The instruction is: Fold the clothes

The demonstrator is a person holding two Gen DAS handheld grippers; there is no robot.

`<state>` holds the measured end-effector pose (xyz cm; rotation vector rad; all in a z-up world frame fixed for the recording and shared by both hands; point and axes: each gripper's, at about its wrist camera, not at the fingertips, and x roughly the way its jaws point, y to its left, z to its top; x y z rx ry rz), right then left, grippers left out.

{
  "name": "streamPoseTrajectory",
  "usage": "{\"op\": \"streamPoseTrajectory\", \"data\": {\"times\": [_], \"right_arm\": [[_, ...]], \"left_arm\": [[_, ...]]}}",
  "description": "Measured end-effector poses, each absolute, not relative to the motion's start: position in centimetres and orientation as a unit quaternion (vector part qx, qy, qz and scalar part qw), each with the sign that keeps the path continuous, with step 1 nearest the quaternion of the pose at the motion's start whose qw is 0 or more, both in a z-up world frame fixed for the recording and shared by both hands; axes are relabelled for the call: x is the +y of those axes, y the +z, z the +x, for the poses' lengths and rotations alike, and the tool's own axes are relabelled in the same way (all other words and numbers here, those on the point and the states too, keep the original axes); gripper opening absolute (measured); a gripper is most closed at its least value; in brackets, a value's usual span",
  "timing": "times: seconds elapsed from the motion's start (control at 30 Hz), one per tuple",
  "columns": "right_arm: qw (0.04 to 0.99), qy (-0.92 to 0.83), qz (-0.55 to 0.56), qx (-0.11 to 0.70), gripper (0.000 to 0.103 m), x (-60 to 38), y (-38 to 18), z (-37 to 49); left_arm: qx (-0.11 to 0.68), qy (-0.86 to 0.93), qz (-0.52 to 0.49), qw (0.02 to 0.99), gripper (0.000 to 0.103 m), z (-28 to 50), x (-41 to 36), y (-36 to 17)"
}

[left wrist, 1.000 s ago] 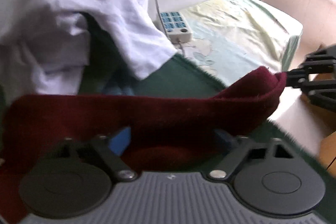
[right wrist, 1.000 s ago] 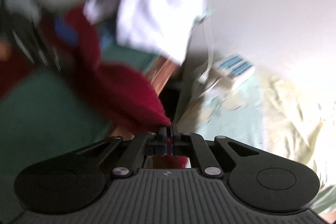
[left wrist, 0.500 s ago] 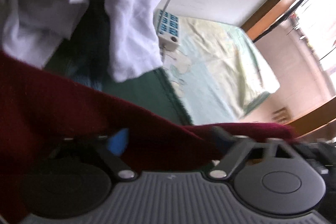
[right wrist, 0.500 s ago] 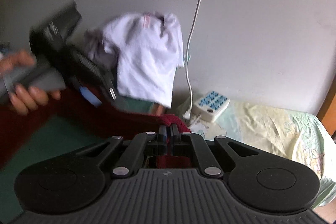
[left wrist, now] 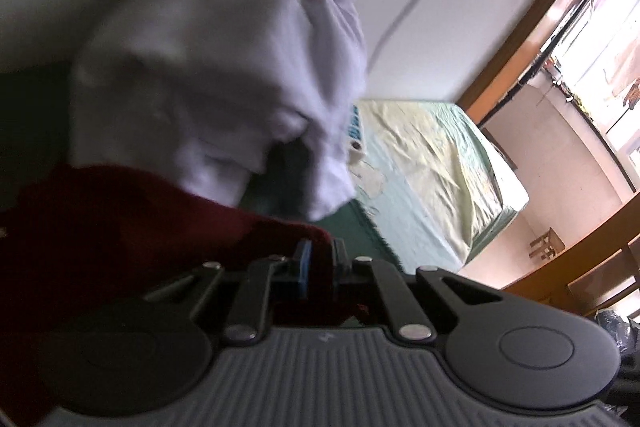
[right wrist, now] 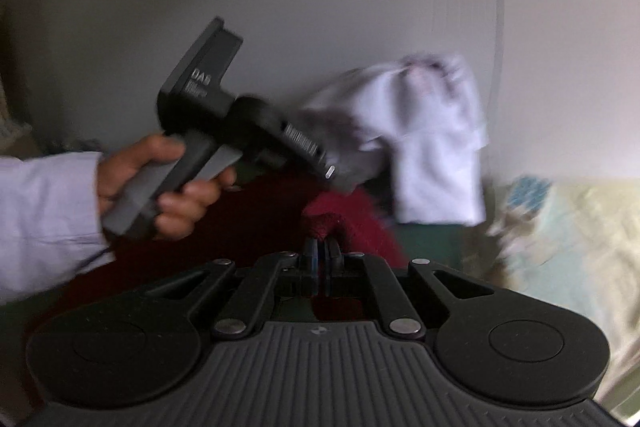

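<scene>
So both claws have a pinch on the dark red garment (left wrist: 120, 227) right now. Left claw (left wrist: 319, 261) has just been closing, and the cloth edge sits between its pads, so it's clamped on one end. Right claw (right wrist: 321, 255) is squeezed tight on a bunched corner of the same piece. My guess is the 2 grips are there so the fabric can be lifted and pulled straight before it gets laid flat for a fold. From the right wrist view you can see the person's left hand (right wrist: 160, 183) wrapped around the other tool's handle, with red cloth hanging below it over the green counter (right wrist: 432, 239). White shirt (left wrist: 216, 83) is draped in a heap behind, near the wall, probably waiting its turn. Bed (left wrist: 436, 163) with the pale sheet is off to the side.
</scene>
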<state>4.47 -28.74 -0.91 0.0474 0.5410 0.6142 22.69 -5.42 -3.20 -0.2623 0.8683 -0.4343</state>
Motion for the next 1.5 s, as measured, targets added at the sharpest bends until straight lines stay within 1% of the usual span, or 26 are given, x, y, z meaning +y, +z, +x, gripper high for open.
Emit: {"op": "streamPoseTrajectory", "data": {"times": [0.2,0.3,0.37,0.4,0.47,0.5,0.53,0.57,0.63,0.67,0.7,0.73,0.8,0.87,1.03,1.1,1.17,1.23,1.27,1.3,1.33,1.37,1.4,1.5], "right_arm": [[0.863,0.354,0.137,0.333,0.003,-22.9,-0.6,4.6],[0.834,0.374,0.194,0.357,0.003,-19.6,-0.9,5.2],[0.83,0.374,0.206,0.359,0.003,-17.5,-1.0,5.3],[0.832,0.37,0.207,0.358,0.003,-16.3,-1.0,5.2],[0.823,0.367,0.244,0.359,0.003,-15.3,-1.5,5.3],[0.822,0.361,0.256,0.359,0.003,-15.1,-1.8,5.4],[0.821,0.355,0.268,0.358,0.003,-15.0,-2.0,5.6],[0.82,0.349,0.28,0.357,0.003,-14.8,-2.2,5.7],[0.806,0.334,0.321,0.367,0.003,-14.9,-3.3,6.4],[0.799,0.327,0.341,0.372,0.003,-15.0,-3.8,6.7],[0.791,0.319,0.362,0.376,0.003,-15.1,-4.3,7.0],[0.783,0.312,0.381,0.38,0.003,-15.2,-4.8,7.3],[0.769,0.306,0.407,0.388,0.003,-14.9,-5.6,7.8],[0.759,0.302,0.423,0.393,0.003,-14.5,-6.1,8.2],[0.761,0.296,0.419,0.396,0.003,-13.6,-6.2,8.0],[0.772,0.289,0.404,0.396,0.003,-13.3,-6.1,8.1],[0.777,0.283,0.4,0.396,0.004,-13.3,-6.3,8.3],[0.779,0.28,0.399,0.395,0.005,-13.2,-6.5,8.3],[0.782,0.278,0.397,0.393,0.009,-13.2,-6.5,8.3],[0.785,0.276,0.394,0.391,0.014,-13.2,-6.5,8.2],[0.792,0.27,0.387,0.388,0.019,-13.2,-6.5,8.1],[0.8,0.261,0.379,0.385,0.041,-13.3,-6.3,7.8],[0.809,0.251,0.373,0.379,0.051,-13.6,-6.1,7.4],[0.82,0.242,0.373,0.36,0.05,-15.0,-6.2,5.9]], "left_arm": [[0.407,-0.195,-0.124,0.884,0.003,21.0,1.3,-2.0],[0.41,-0.187,-0.126,0.884,0.003,20.3,4.7,-1.9],[0.419,-0.189,-0.133,0.878,0.004,19.8,6.9,-2.2],[0.422,-0.194,-0.135,0.875,0.005,19.4,7.9,-2.4],[0.428,-0.213,-0.135,0.868,0.009,18.0,9.6,-2.8],[0.428,-0.22,-0.132,0.866,0.018,17.1,10.5,-3.0],[0.425,-0.225,-0.126,0.867,0.032,16.0,11.3,-3.1],[0.421,-0.231,-0.122,0.868,0.038,14.8,12.1,-3.1],[0.416,-0.253,-0.12,0.865,0.057,12.5,13.6,-3.6],[0.416,-0.266,-0.122,0.861,0.063,11.5,14.4,-3.7],[0.416,-0.278,-0.124,0.857,0.075,10.5,15.1,-3.9],[0.414,-0.288,-0.122,0.855,0.083,9.8,15.4,-4.1],[0.406,-0.307,-0.112,0.853,0.089,8.6,15.3,-4.4],[0.399,-0.328,-0.106,0.85,0.09,8.2,14.6,-4.6],[0.393,-0.372,-0.078,0.837,0.09,7.4,12.4,-5.3],[0.399,-0.381,-0.07,0.831,0.088,7.1,11.7,-5.7],[0.41,-0.383,-0.073,0.825,0.073,7.2,11.6,-6.2],[0.42,-0.379,-0.076,0.821,0.031,7.3,11.7,-6.7],[0.423,-0.367,-0.077,0.825,0.022,7.5,11.9,-6.9],[0.426,-0.356,-0.079,0.828,0.004,7.7,12.2,-7.2],[0.426,-0.344,-0.082,0.833,0.0,7.7,12.5,-7.3],[0.422,-0.33,-0.085,0.84,0.0,7.6,12.9,-7.3],[0.418,-0.318,-0.093,0.846,0.0,7.4,13.5,-7.4],[0.405,-0.292,-0.138,0.855,0.0,6.7,15.4,-7.4]]}}
